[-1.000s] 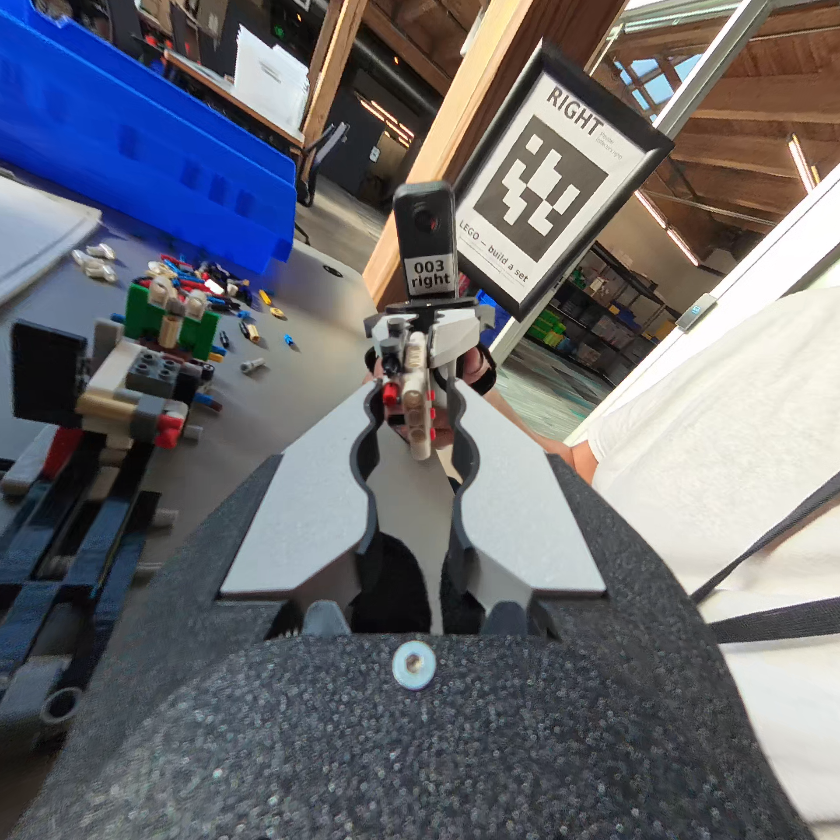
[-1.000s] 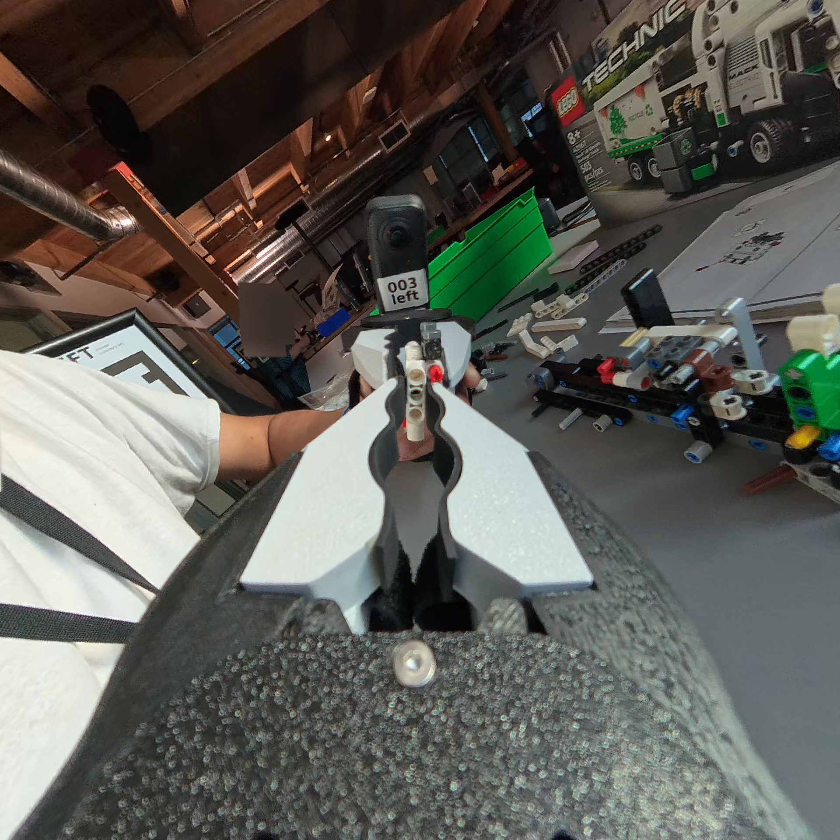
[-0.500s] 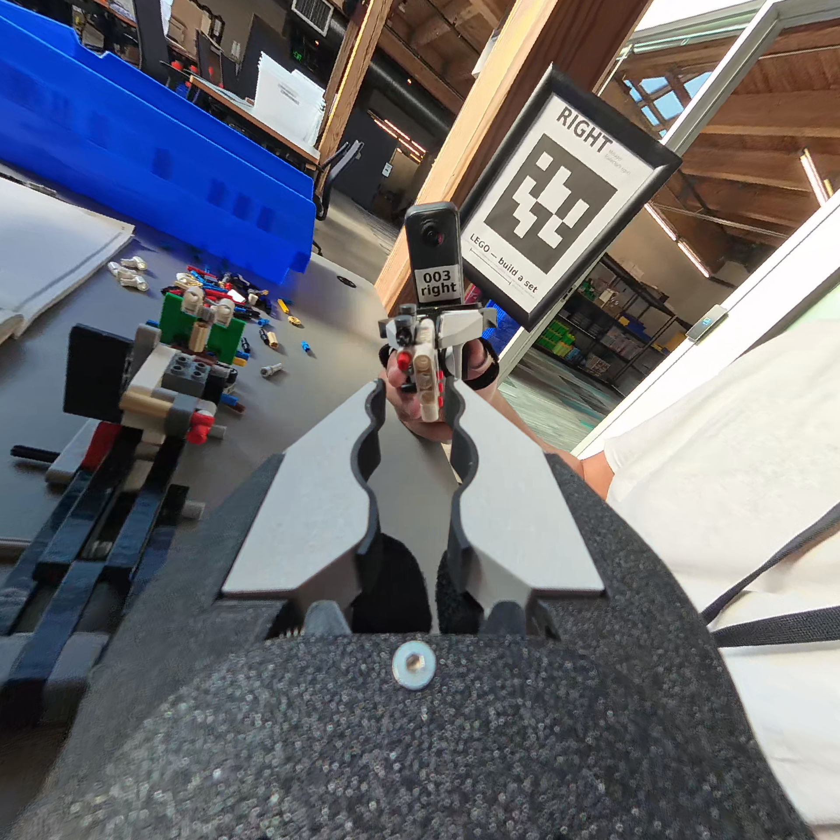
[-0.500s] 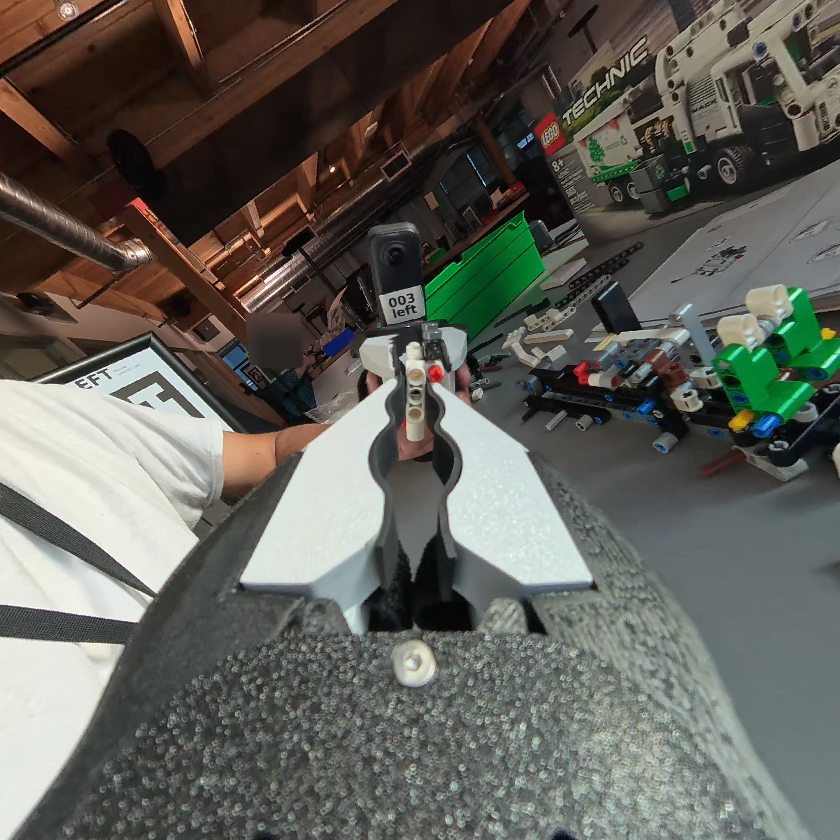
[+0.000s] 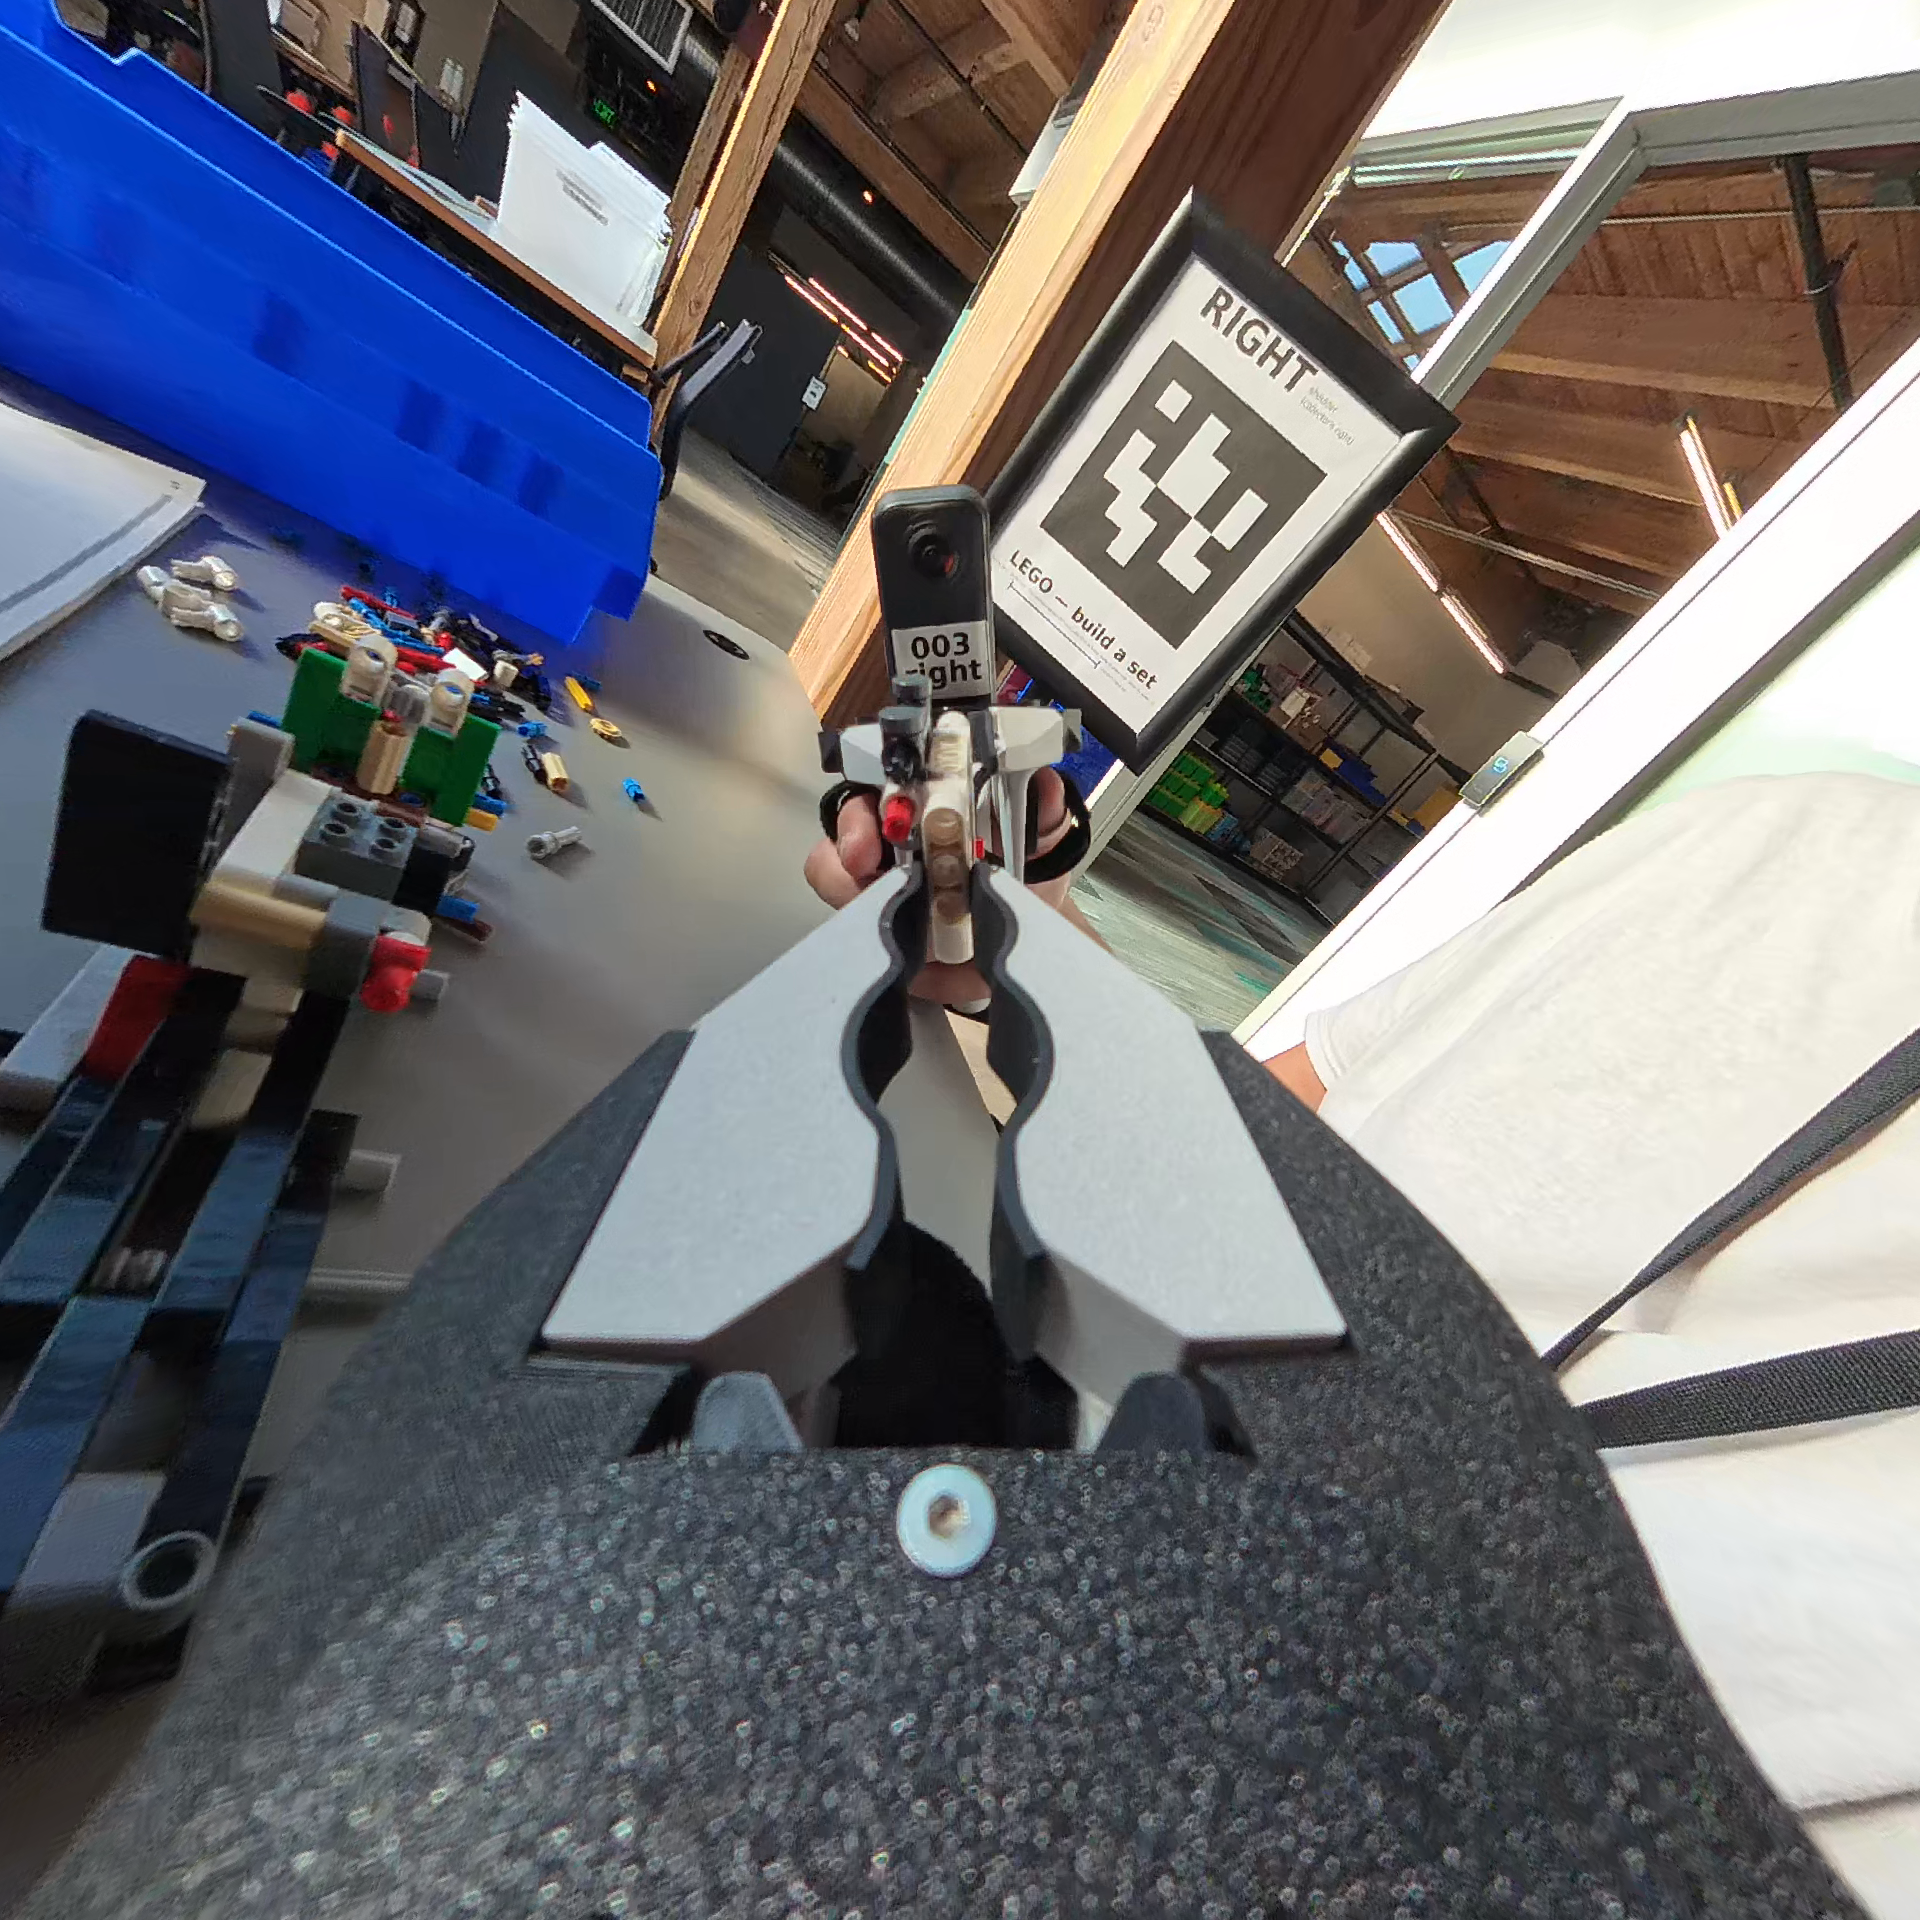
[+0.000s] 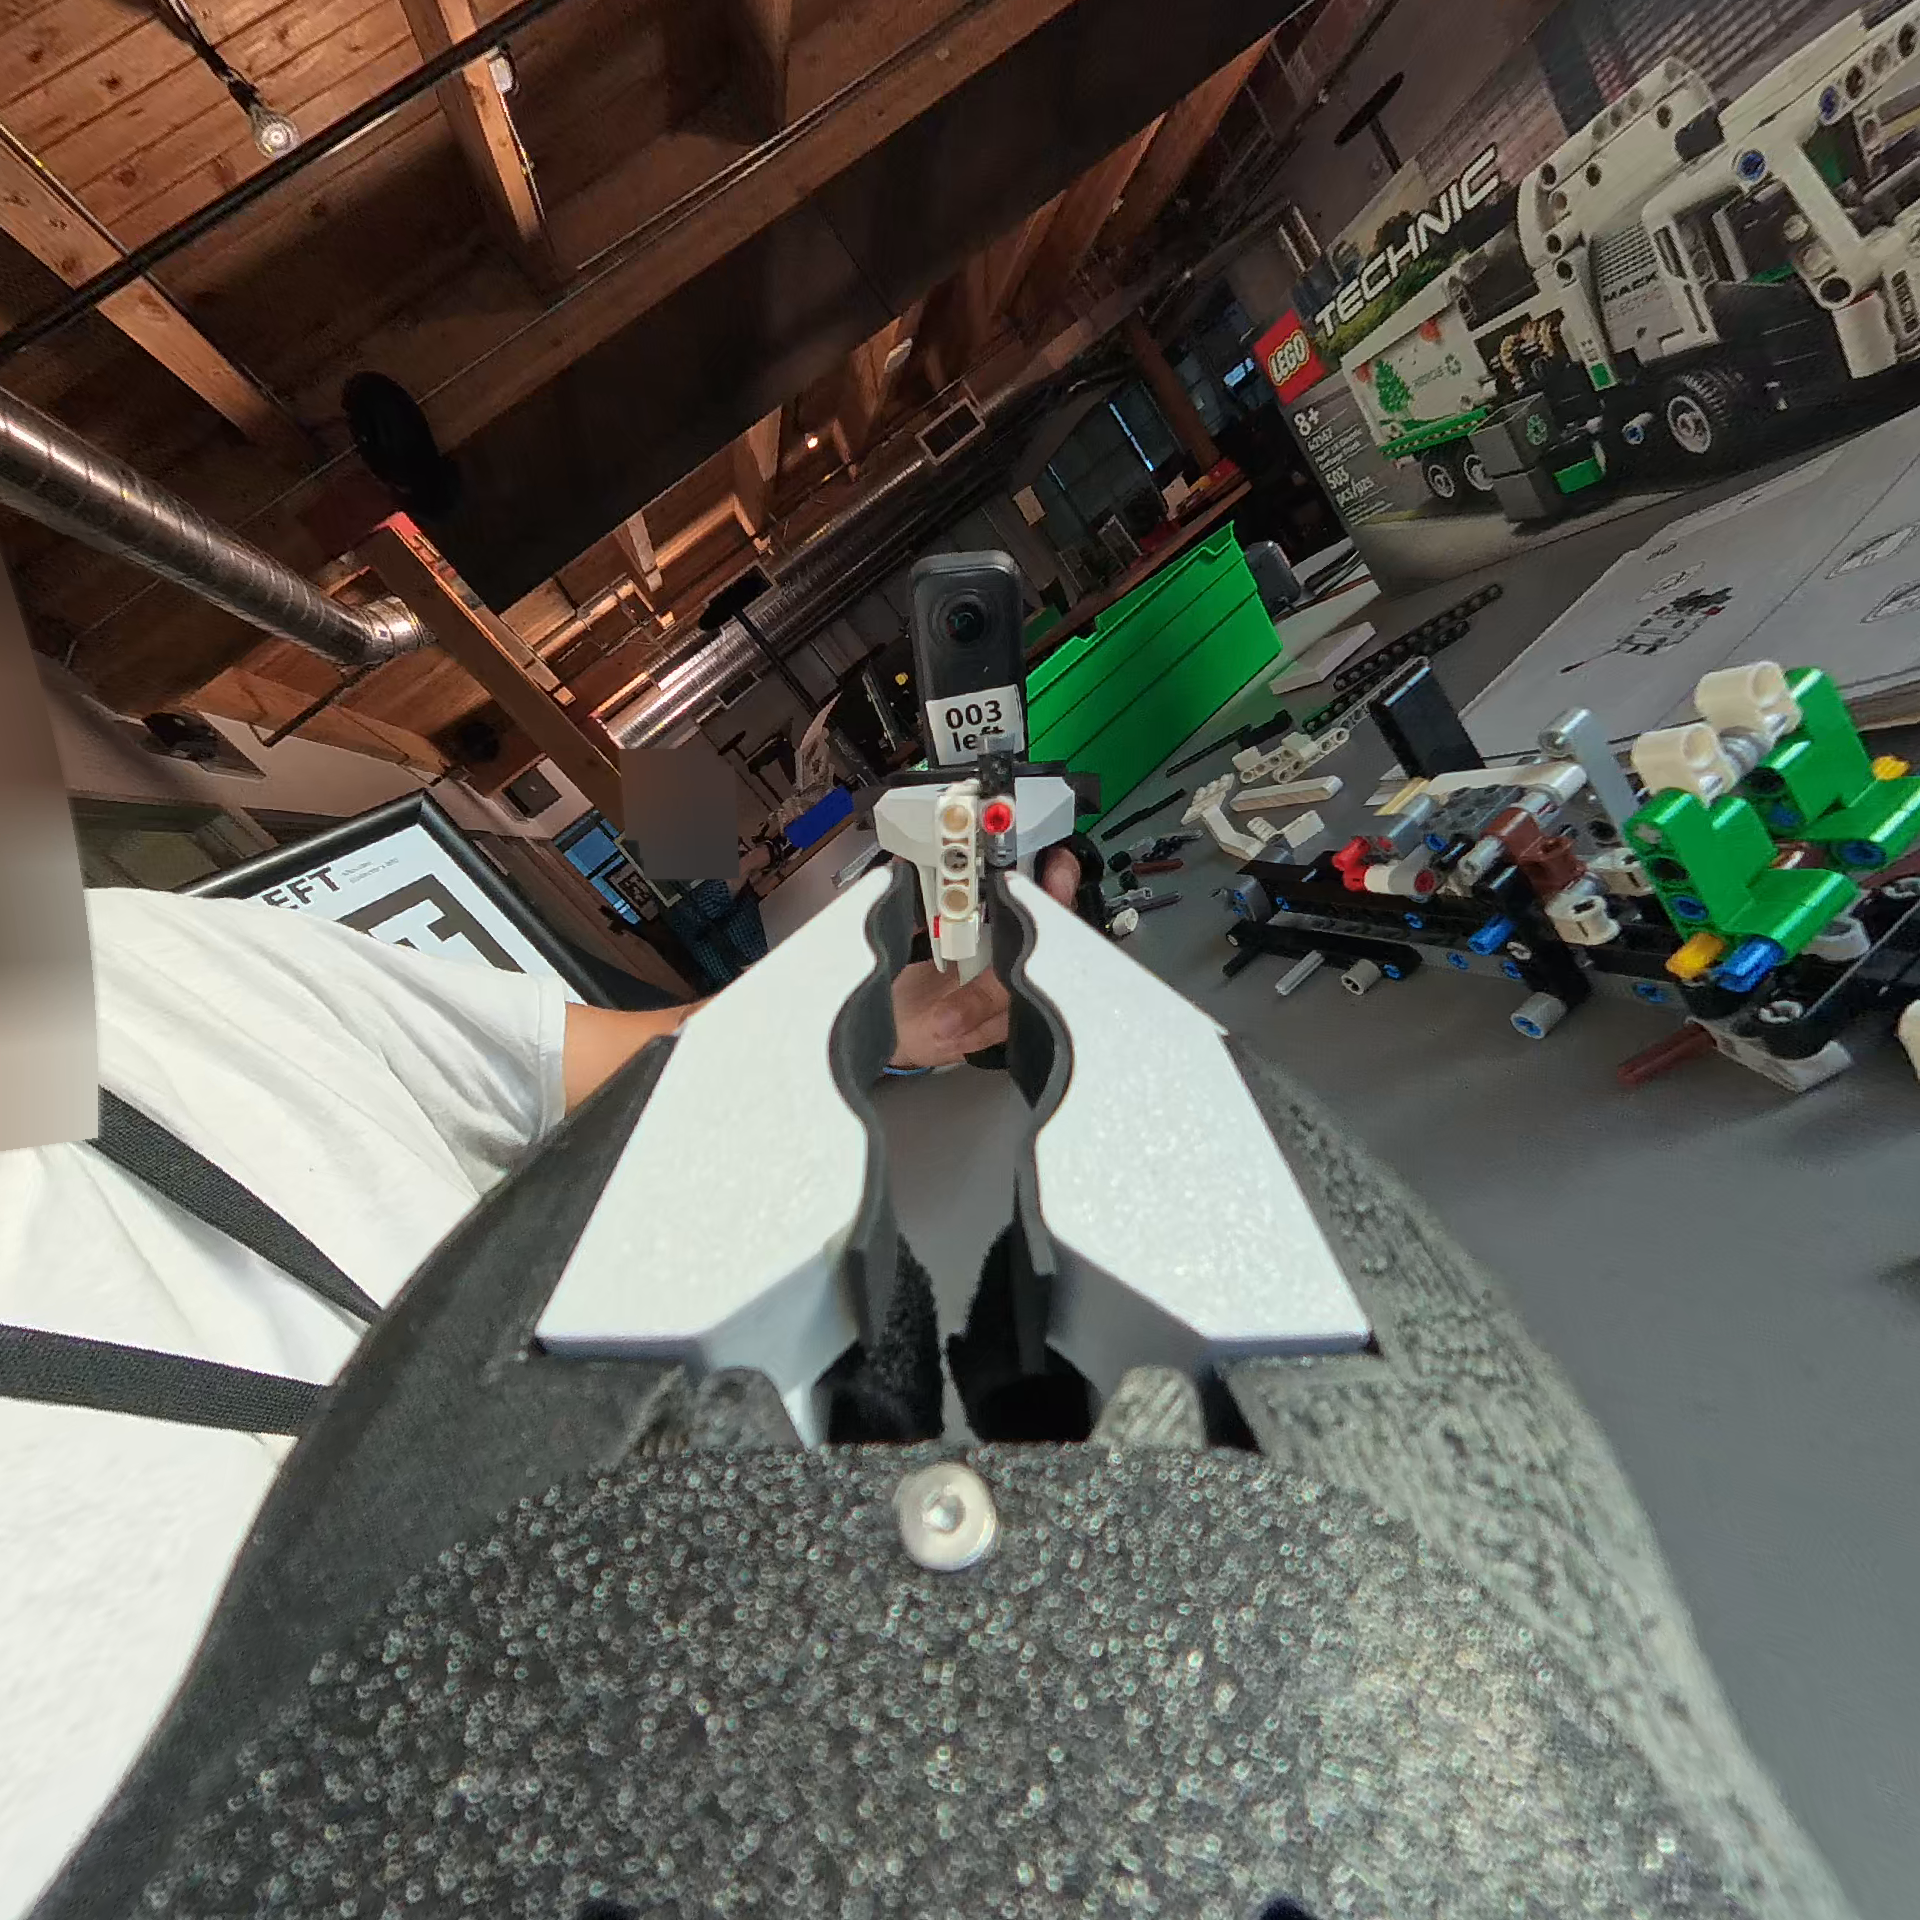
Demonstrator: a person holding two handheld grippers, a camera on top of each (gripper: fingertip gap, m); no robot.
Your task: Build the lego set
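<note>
A small white beam assembly [image 5: 948,831] with a red pin and dark grey pin hangs in the air between my two grippers, which face each other tip to tip. My left gripper [image 5: 948,883] is shut on the beam's lower end, with both pads pressed against it. In the right wrist view the same beam [image 6: 958,862] stands between the fingers of my right gripper [image 6: 951,894], with a gap between each pad and the beam, so that gripper is open. The left gripper shows behind the beam in the right wrist view [image 6: 971,821].
A partly built model of black beams [image 5: 312,862] with a green block [image 5: 332,717] lies on the grey table [image 5: 675,790]; it also shows in the right wrist view [image 6: 1558,894]. Loose pieces [image 5: 468,644], a blue bin [image 5: 312,343], a green bin [image 6: 1143,655], a set box [image 6: 1610,291] and a framed marker sign [image 5: 1205,488] surround it. Across from one pair of fingers to the other is roughly 5 cm.
The beam has passed from one gripper to the other: my left gripper's jaws closed on it, and my right gripper, which was shut on it, opened its jaws.
</note>
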